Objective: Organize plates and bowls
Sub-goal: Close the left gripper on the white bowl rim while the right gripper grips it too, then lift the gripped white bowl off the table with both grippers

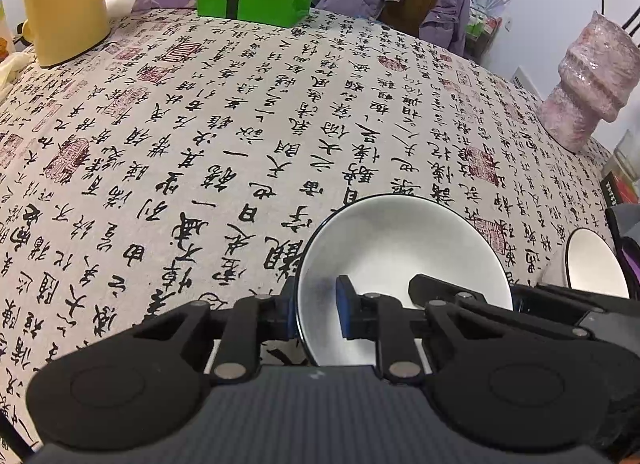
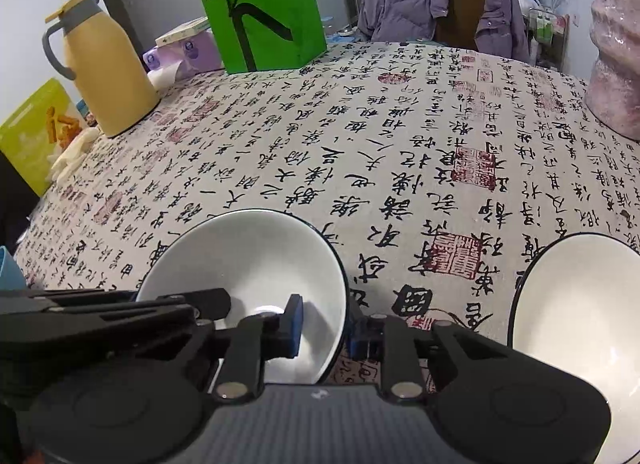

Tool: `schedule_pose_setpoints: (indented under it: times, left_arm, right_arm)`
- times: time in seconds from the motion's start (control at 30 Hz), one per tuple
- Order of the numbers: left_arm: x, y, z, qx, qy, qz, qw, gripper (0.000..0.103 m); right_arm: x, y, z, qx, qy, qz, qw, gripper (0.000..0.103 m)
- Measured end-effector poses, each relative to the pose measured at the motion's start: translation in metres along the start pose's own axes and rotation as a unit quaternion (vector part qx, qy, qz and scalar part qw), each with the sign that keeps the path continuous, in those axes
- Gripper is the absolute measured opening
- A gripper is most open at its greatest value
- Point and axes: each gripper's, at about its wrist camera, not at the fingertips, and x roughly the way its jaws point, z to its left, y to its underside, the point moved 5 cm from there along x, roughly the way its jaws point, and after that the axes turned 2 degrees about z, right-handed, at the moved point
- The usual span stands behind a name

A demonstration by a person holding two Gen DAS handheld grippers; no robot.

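- Two white bowls with dark rims are seen on the round table, which is covered by a cloth (image 1: pixel 248 111) printed with black writing.
- On the left, the near bowl (image 1: pixel 404 264) is gripped by both grippers at once.
- Its left rim is pinched by the left gripper (image 1: pixel 316 314), with one blue pad inside the bowl and one outside. The jaws are clenched on the rim.
- Its right rim is pinched the same way by the right gripper (image 2: pixel 326 328). These jaws are clenched on the rim too.
- Whether this bowl is lifted or resting on the cloth cannot be told.
- Further right, the second bowl (image 2: pixel 576 320) is sitting alone, close beside the first one but apart from it. It is not touched by anything.
- At the far right, a pink wrapped vase (image 2: pixel 616 63) is standing well away from the bowls.
- At the back, a yellow jug (image 2: pixel 108 67) and a green paper bag (image 2: pixel 264 3) are seen.
- No plates are seen in either view.
- Nothing has been stacked yet, so the task looks to be near its start. The gripped bowl probably has to be set inside the other bowl.
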Motion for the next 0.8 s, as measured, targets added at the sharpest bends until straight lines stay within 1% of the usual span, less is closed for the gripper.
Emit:
schedule_pose_setpoints:
  times: [0.3,0.8]
  left_arm:
    - [-0.0001,0.0003,0.0012,-0.015,-0.002,-0.003,0.9999,0.020]
    - [0.0002,-0.0002,0.0021,-0.028,-0.003,0.001,0.9996,0.020]
  right_arm:
    - [-0.0008,0.0002,-0.0018,0.010,-0.003,-0.005,1.000,0.020]
    - [-0.0025,0.0007,-0.0044,0.051,-0.011,-0.021,0.998,0.020]
